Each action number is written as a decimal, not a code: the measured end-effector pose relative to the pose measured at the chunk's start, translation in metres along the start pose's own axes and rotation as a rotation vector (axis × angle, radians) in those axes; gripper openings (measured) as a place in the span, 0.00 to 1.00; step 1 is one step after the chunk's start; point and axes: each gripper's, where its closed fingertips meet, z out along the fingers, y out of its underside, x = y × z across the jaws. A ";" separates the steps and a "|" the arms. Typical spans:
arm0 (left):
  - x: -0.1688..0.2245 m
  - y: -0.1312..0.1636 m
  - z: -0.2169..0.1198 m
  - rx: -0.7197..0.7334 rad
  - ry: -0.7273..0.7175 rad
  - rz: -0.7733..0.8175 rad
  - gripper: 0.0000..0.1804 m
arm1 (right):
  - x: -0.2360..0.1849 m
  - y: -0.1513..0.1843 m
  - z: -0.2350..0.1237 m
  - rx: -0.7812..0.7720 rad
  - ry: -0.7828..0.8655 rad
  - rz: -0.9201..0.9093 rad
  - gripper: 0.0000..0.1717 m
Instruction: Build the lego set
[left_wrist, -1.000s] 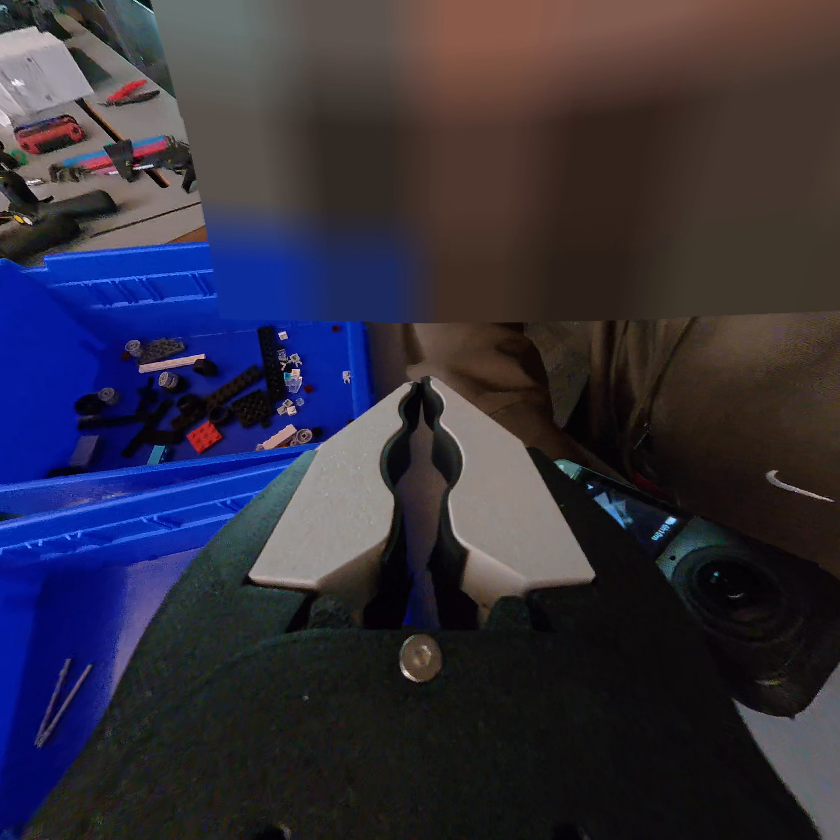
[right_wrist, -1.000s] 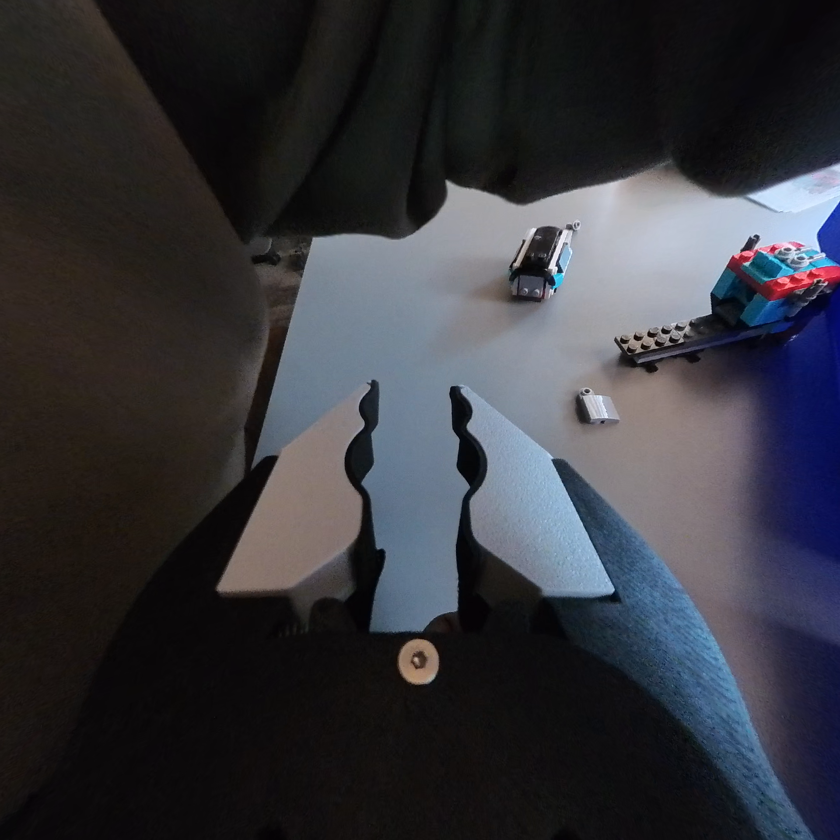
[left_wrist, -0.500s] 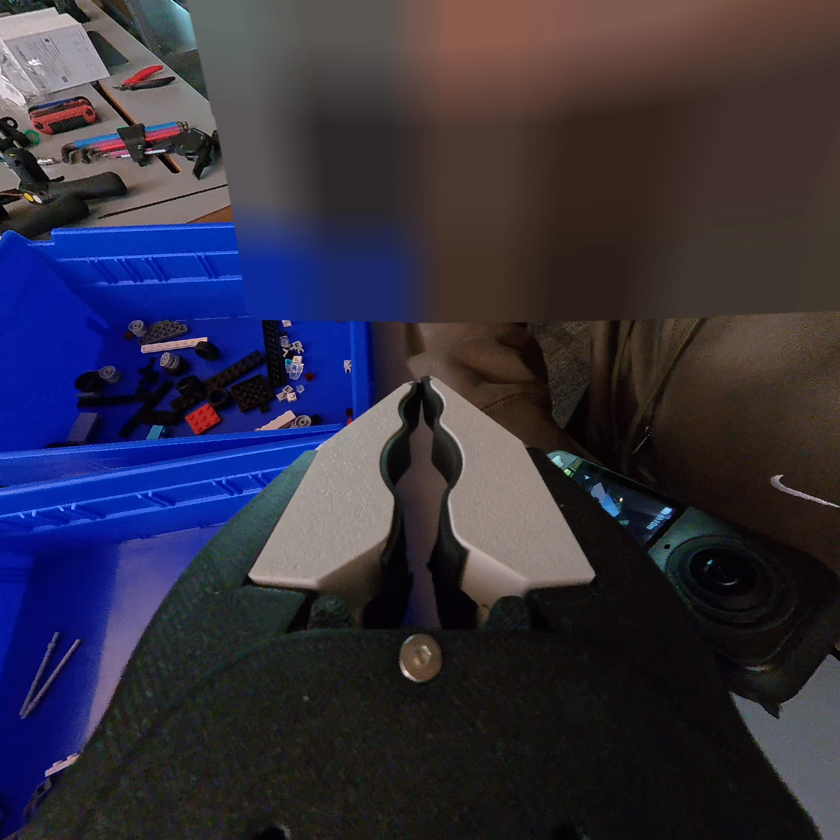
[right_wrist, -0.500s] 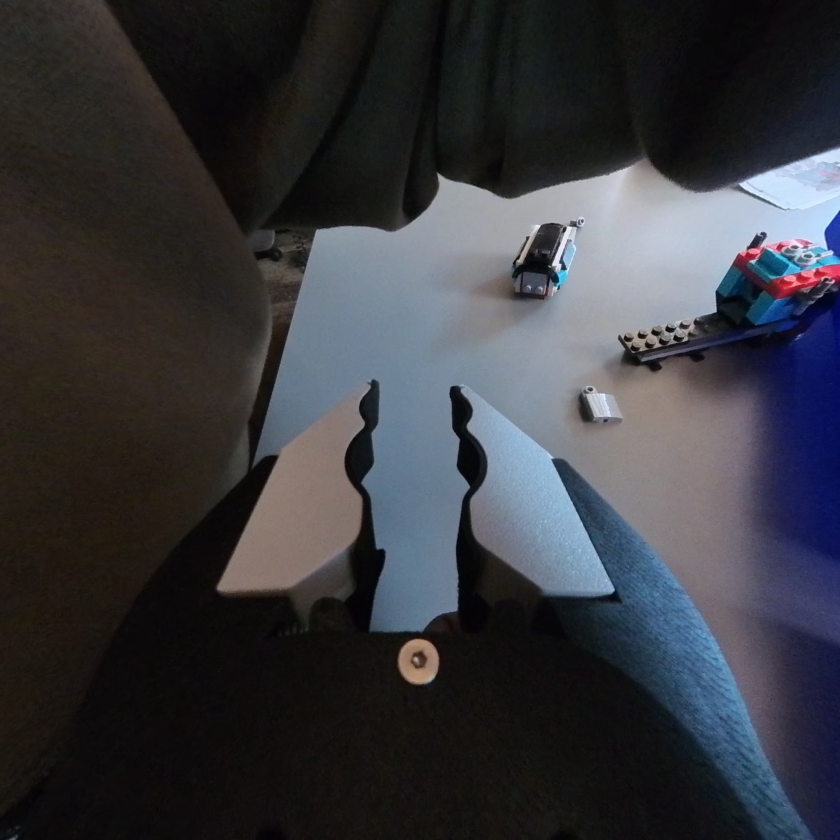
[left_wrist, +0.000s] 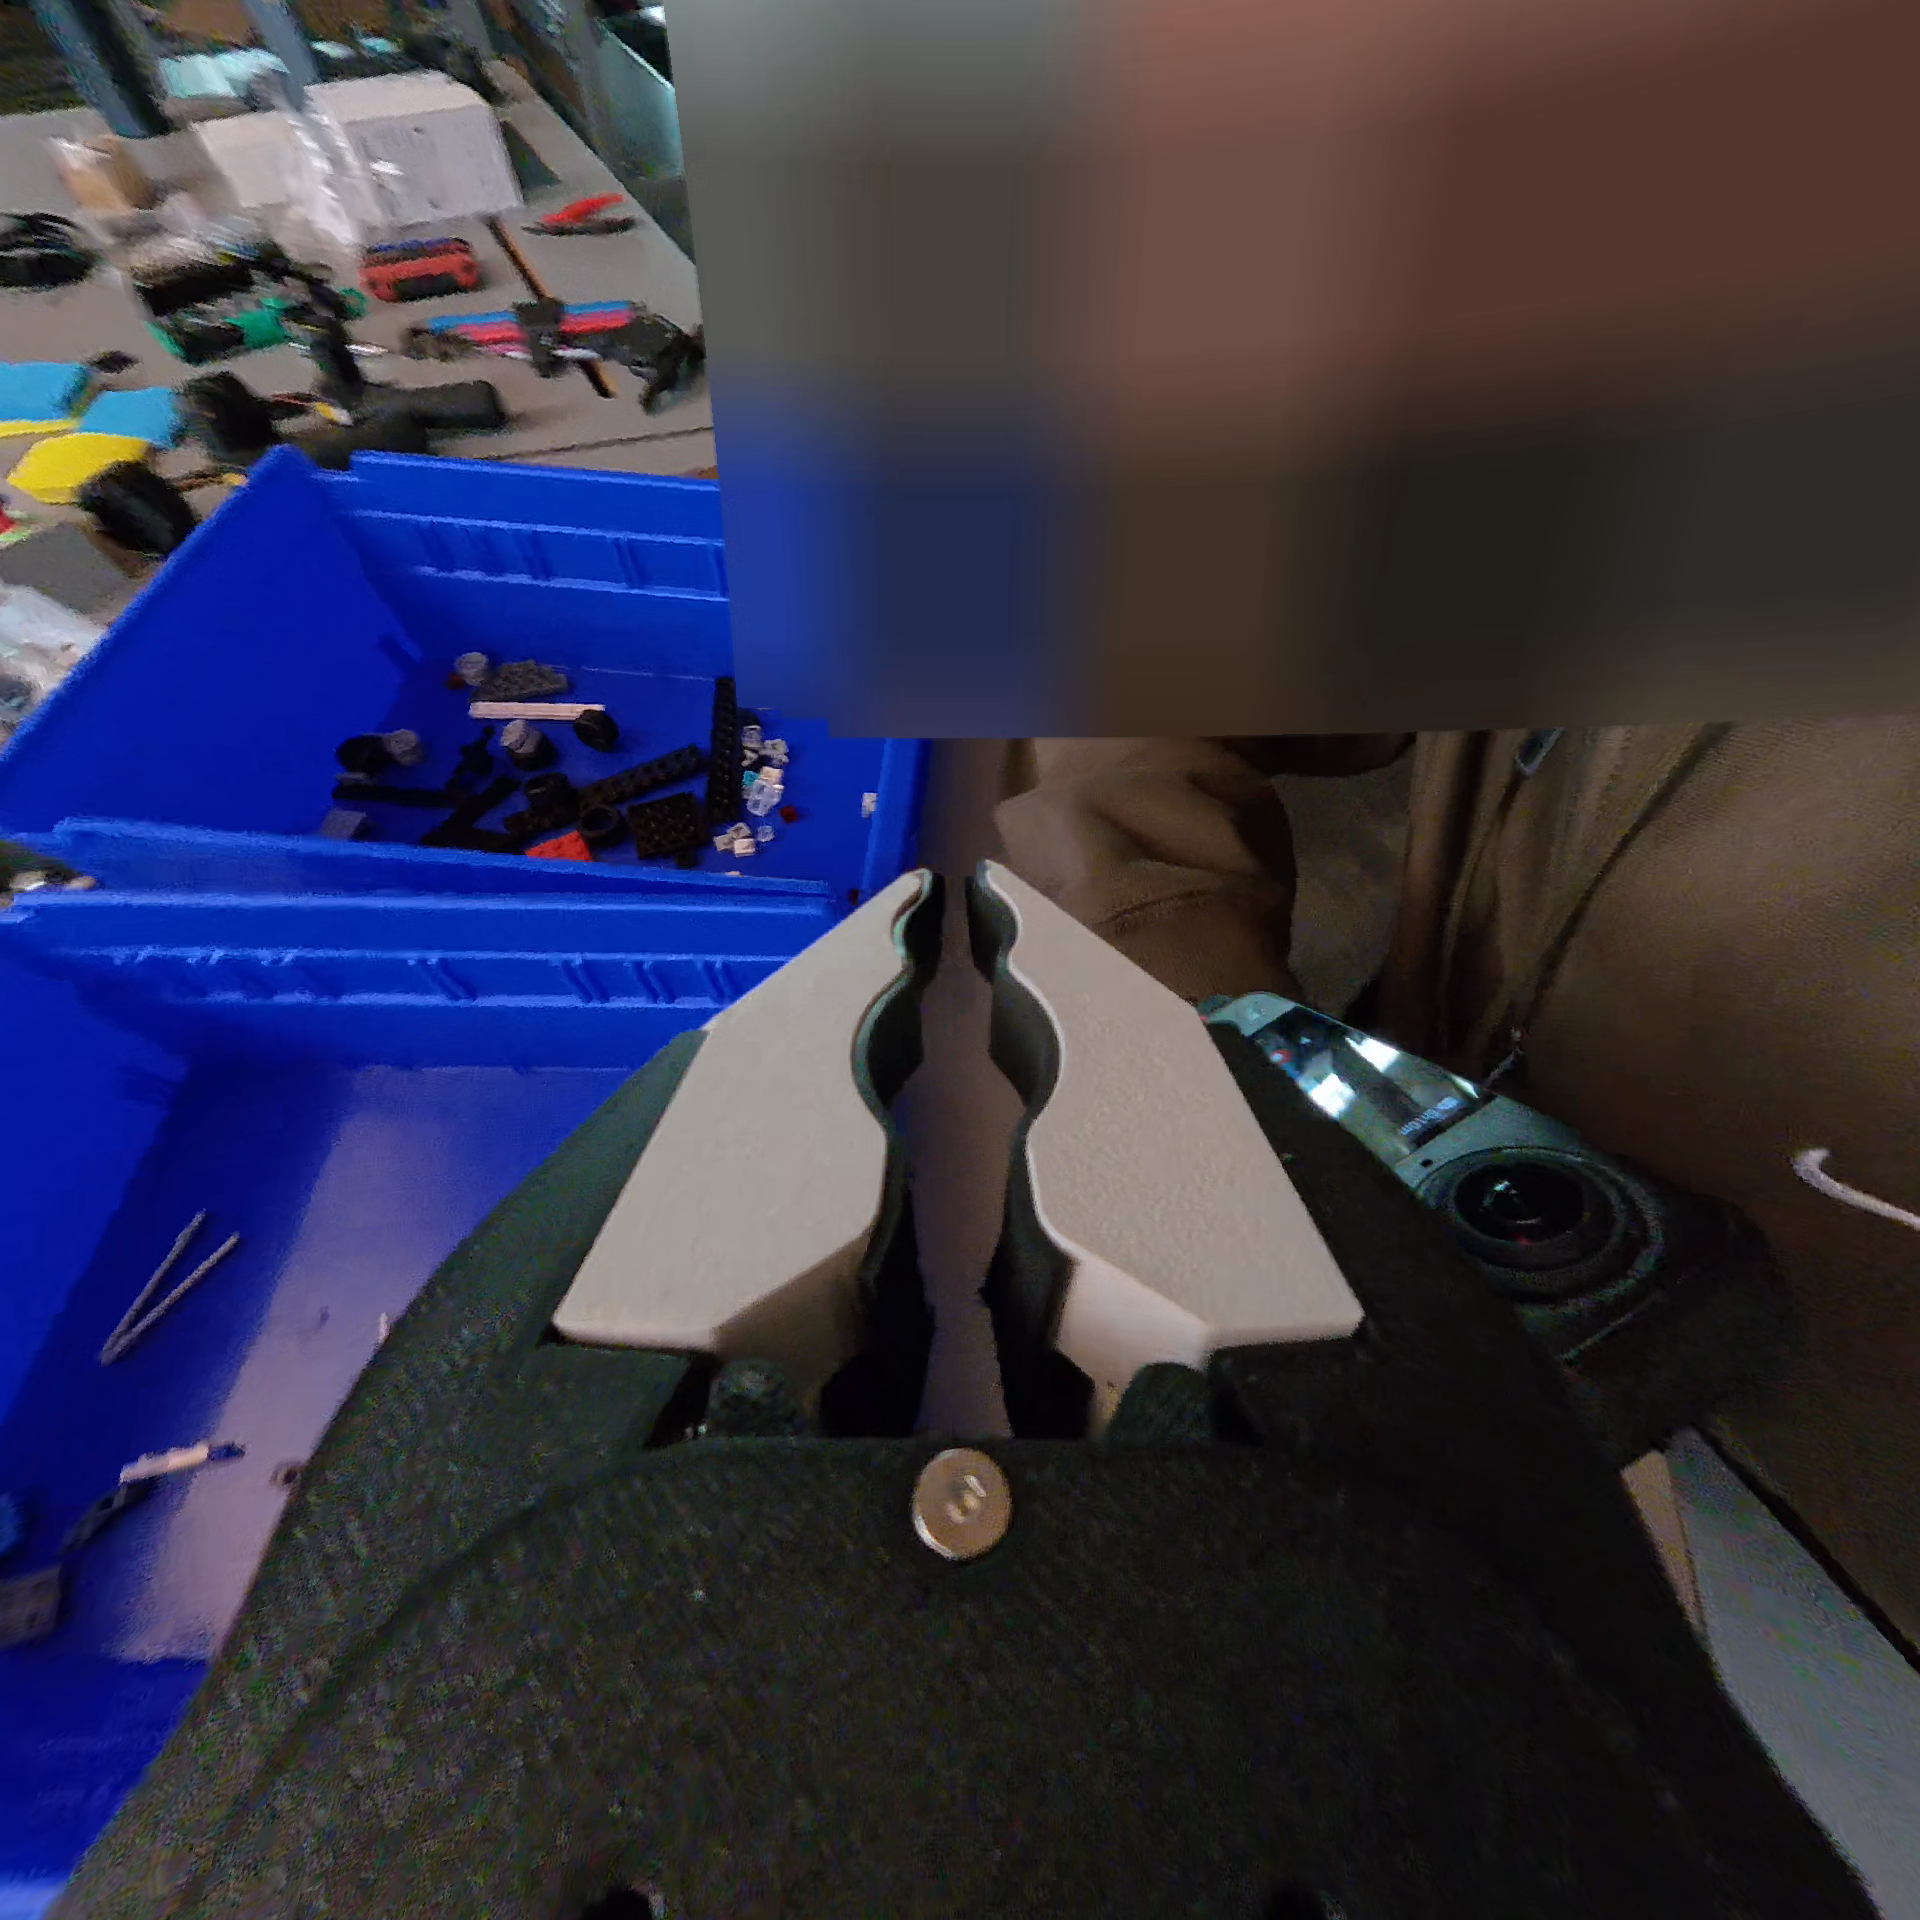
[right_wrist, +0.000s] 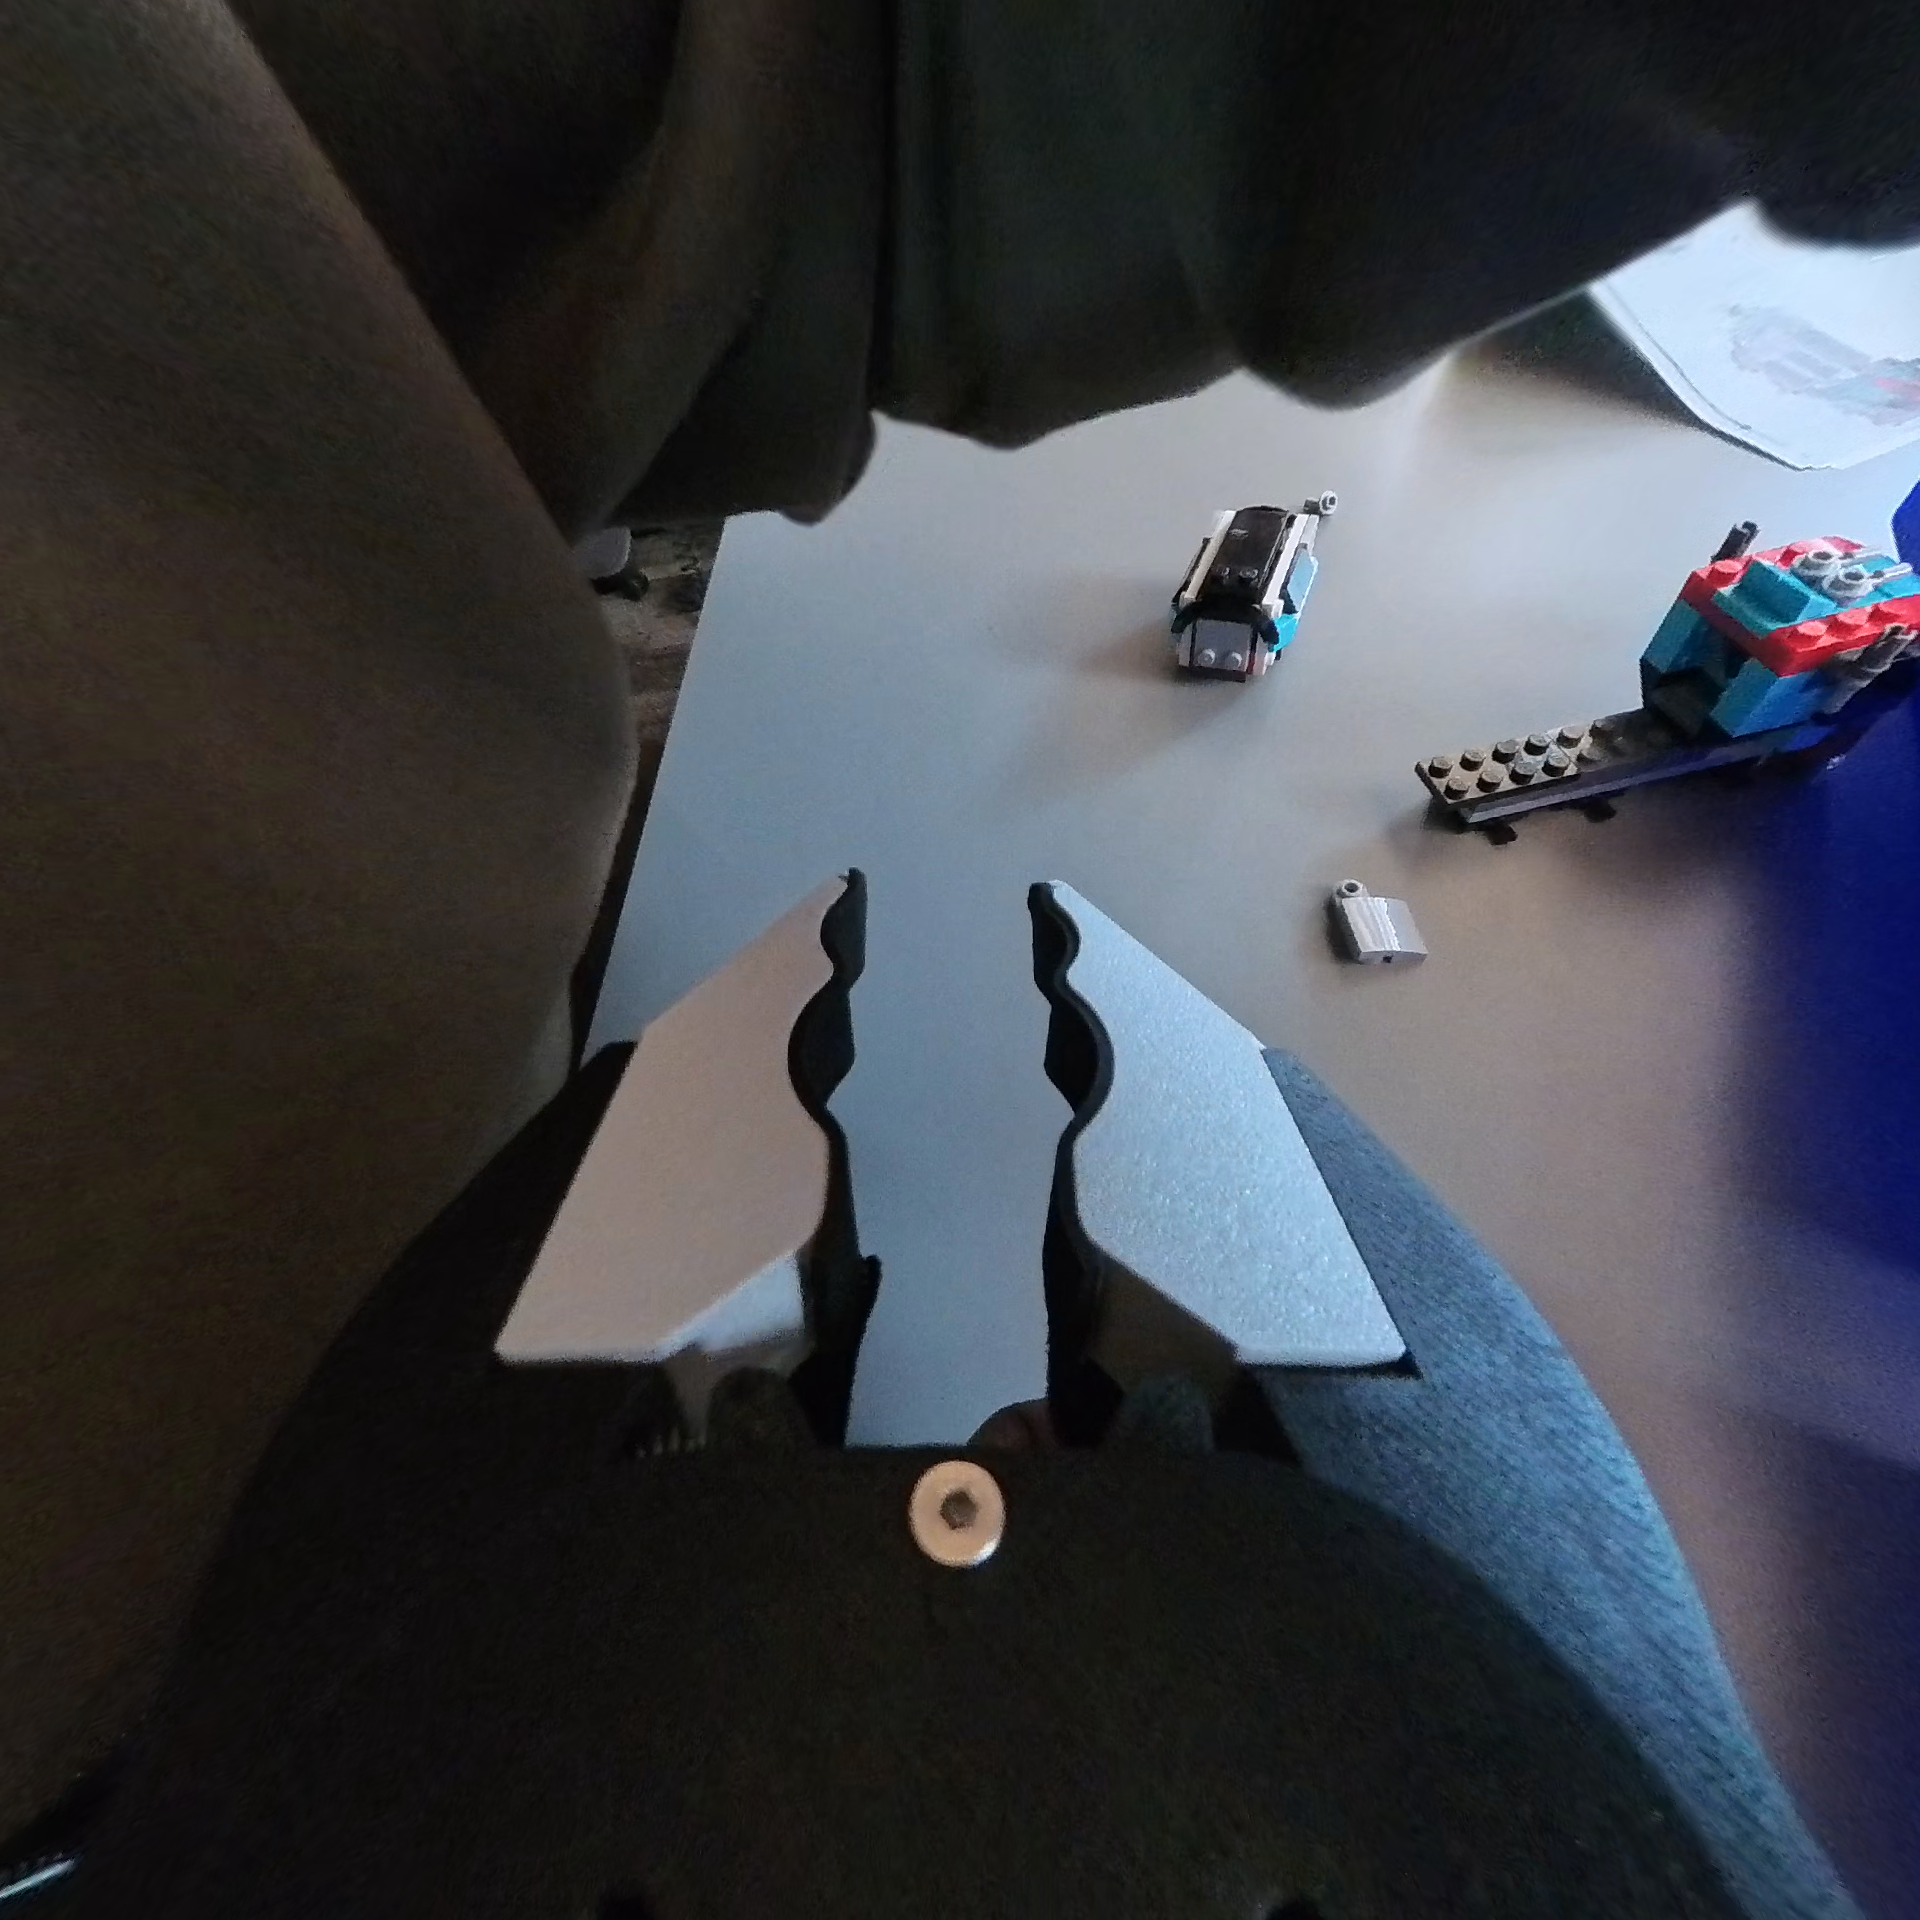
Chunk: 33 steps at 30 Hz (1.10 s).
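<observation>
Bricks in the bin, models out on the table

Loose bricks (left_wrist: 623, 769) sat in the far bin (left_wrist: 260, 644); on the table (right_wrist: 935, 727) a small car (right_wrist: 1242, 592) lay left of a truck (right_wrist: 1756, 675), one single piece (right_wrist: 1374, 923) in front.

The ribbed plastic storage bin (left_wrist: 540, 540) is bright blue, with black, grey, white and red toy bricks (left_wrist: 582, 769) inside. On the pale grey tabletop (right_wrist: 935, 727), a red-and-teal brick model (right_wrist: 1756, 644) sits on a dark studded plate (right_wrist: 1517, 769)

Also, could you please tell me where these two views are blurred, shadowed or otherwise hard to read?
Left wrist view: the far workbench clutter is motion-smeared, and a mosaic patch covers the upper right. Right wrist view: sharp on the small brick car, but dark clothing shades the left, and the blue bin at right is a soft blur.
</observation>
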 end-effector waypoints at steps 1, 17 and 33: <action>-0.003 -0.001 -0.005 0.030 -0.045 -0.020 0.05 | 0.000 0.000 0.000 0.003 0.000 0.002 0.19; 0.080 0.147 -0.283 0.306 -1.179 -0.288 0.18 | 0.020 -0.009 -0.010 0.079 0.036 0.109 0.19; 0.137 0.266 -0.361 0.527 -1.242 -0.515 0.21 | 0.066 -0.070 0.012 0.393 0.225 0.119 0.20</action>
